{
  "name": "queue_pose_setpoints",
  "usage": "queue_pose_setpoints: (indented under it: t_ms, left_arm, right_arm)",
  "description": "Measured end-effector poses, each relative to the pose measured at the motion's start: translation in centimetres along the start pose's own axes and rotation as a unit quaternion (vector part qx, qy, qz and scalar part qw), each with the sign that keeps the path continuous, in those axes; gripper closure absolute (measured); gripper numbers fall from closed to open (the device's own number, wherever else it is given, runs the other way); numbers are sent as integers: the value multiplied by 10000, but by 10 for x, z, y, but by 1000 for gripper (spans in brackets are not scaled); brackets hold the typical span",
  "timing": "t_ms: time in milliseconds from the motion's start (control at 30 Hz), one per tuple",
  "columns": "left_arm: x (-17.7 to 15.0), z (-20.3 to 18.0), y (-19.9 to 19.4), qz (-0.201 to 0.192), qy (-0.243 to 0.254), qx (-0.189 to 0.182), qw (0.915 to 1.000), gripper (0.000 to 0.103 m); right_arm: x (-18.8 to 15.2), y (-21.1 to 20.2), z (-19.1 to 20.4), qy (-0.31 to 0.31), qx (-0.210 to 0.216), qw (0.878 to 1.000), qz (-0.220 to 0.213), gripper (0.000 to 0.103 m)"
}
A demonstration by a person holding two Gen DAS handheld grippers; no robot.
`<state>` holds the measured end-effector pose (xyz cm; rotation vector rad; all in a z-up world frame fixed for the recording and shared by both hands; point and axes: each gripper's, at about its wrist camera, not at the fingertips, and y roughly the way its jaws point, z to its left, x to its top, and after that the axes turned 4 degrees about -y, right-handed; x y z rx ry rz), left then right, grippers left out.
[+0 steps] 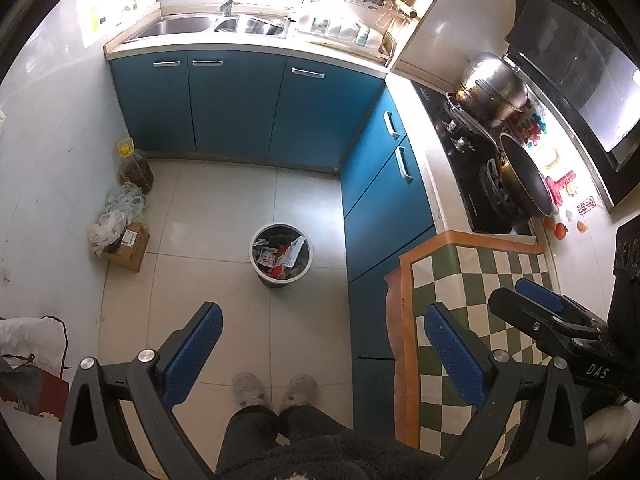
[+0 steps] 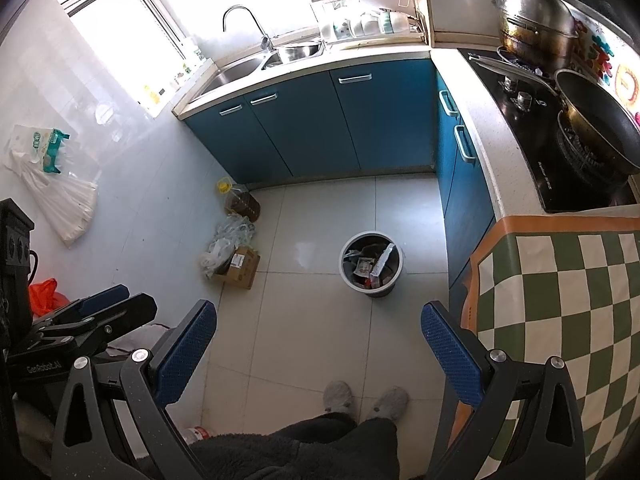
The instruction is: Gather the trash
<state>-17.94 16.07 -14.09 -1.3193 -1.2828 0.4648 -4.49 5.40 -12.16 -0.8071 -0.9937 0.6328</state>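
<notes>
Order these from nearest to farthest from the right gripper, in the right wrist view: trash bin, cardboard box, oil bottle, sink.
From the right gripper:
1. Trash bin, ahead on the floor.
2. Cardboard box, left by the wall; nearly as near.
3. Oil bottle, behind the box.
4. Sink, on the far counter.

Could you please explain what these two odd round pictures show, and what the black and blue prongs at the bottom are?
Each picture comes from a fisheye camera on a hand-held gripper; a person carries one per hand. The prongs are its two fingers. The left gripper and right gripper are both open and hold nothing. Both look down at a kitchen floor: a trash bin with wrappers inside, a cardboard box with plastic bags, and an oil bottle by the wall. The person's slippers show below.
</notes>
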Motion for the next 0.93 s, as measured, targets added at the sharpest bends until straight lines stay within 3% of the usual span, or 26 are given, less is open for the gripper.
queue_pose_setpoints:
  t_ms: [933]
  left_arm:
    - [2, -3, -2, -23, 107, 57, 9999, 0]
  right_arm:
    - [-2, 1, -9, 15, -2, 10000, 72, 0]
